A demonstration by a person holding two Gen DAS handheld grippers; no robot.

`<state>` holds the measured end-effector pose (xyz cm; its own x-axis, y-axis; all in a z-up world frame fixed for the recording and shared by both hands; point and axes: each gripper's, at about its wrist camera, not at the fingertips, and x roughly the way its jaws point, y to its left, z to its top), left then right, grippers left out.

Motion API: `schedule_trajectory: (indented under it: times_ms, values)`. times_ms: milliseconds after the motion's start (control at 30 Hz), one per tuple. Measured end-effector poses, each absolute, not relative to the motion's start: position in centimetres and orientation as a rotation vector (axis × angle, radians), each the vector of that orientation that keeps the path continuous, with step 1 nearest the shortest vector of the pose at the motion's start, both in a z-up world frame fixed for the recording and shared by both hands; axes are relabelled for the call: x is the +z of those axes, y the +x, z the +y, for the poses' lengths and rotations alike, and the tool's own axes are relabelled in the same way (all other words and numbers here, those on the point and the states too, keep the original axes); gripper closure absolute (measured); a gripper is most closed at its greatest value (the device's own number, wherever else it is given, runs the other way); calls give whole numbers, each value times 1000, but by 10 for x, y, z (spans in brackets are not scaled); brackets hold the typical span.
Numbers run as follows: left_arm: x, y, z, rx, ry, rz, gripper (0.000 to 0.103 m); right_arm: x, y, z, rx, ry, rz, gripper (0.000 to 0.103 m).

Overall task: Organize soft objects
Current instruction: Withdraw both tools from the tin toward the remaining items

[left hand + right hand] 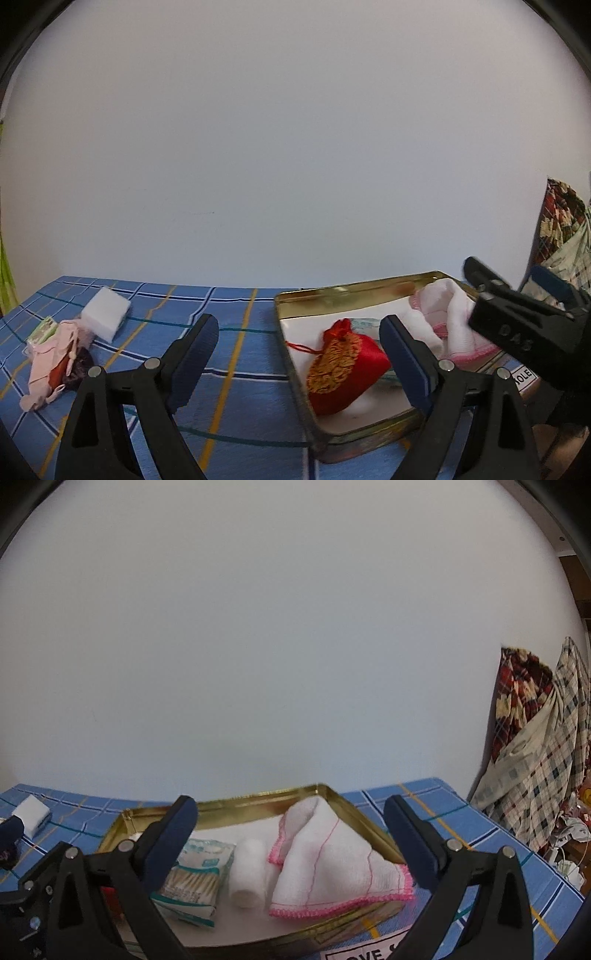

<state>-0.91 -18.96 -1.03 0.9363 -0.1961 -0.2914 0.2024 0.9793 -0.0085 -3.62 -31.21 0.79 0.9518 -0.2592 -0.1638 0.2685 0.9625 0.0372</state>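
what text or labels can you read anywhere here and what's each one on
"DAS": raised letters on the black body of the right gripper.
"OLE": cut-off end of a white label beside the gold tin.
"OVE S": cut-off label in front of the tin.
Cotton swab packet: print too blurred to read.

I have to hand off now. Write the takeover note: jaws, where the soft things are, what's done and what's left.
Left gripper: jaws open, nothing held, above the tin's left edge.
Right gripper: jaws open, nothing held, over the tin.
In the gold tin: red pouch, white cloth with pink trim, gauze roll, pack of cotton swabs.
Done: those four are in the tin.
Left: on the blue checked tablecloth, left of the tin, lie a white sponge block and a pink bundle with a small green packet beside it. These probably go next.
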Motion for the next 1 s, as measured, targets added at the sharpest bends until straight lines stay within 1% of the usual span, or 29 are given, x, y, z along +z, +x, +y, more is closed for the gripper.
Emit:
schedule_trajectory:
  times_ms: [267,433,700,1000]
  values:
    - [-12,-9,-177,-190,8,303,12,11,-46,-304,-315,74,111,0]
    - [-11,-13,-169,-186,38,289,13,11,-47,-297,-308,70,114,0]
    - [-12,-8,-129,-135,37,300,12,14,-55,-285,-310,61,68,0]
    - [-15,-2,-83,-76,46,303,12,13,-52,-259,-272,57,102,0]
